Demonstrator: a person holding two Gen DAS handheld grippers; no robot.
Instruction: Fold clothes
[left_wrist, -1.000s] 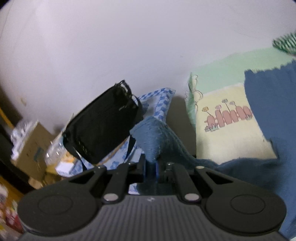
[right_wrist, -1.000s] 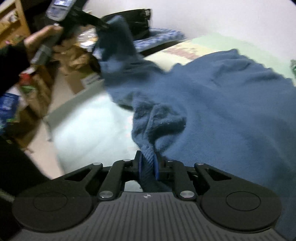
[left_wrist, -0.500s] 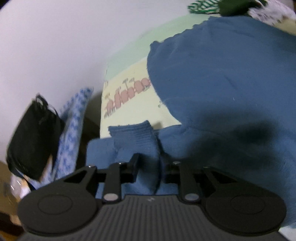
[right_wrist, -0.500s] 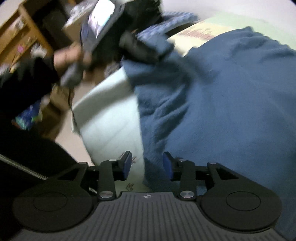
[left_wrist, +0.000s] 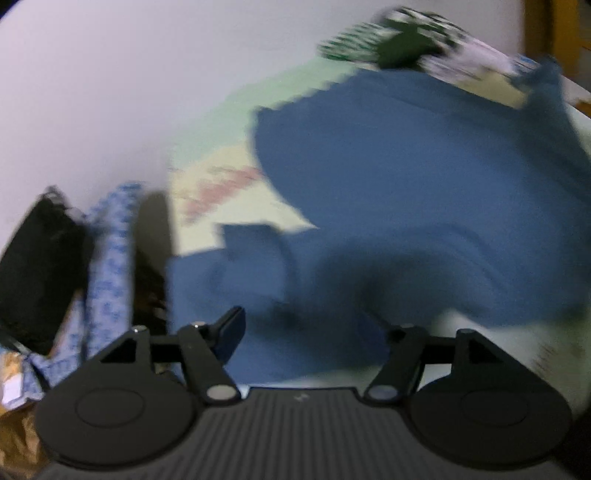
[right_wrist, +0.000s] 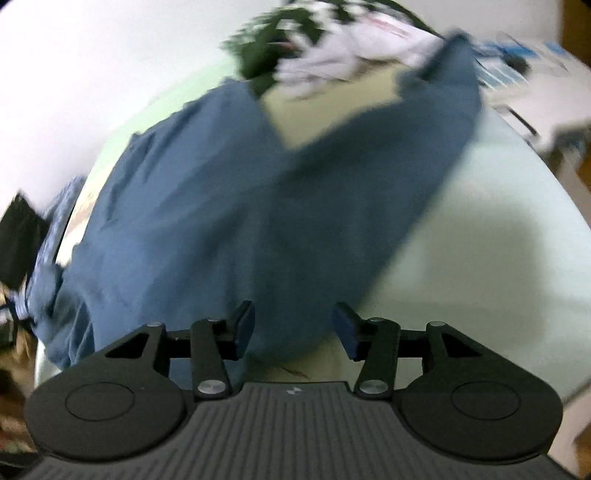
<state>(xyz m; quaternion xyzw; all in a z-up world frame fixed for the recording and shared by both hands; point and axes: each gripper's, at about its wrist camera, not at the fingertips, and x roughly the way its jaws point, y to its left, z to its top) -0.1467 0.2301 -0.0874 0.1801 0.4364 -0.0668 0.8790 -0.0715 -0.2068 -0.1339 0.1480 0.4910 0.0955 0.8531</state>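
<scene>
- Blue sweater lay spread across the pale green bed, one sleeve stretched toward the far clothes pile.
- Left gripper had just been opening; its jaws stood wide over the sweater's near edge, pressing on nothing.
- Right gripper had likewise just been opening, cloth below but not pinched.
- Black bag sat beside the bed.

Sweater spread on bed, one sleeve reaching far right. Clothes pile beyond it (blurred). Bag far left, off the bed.
</scene>
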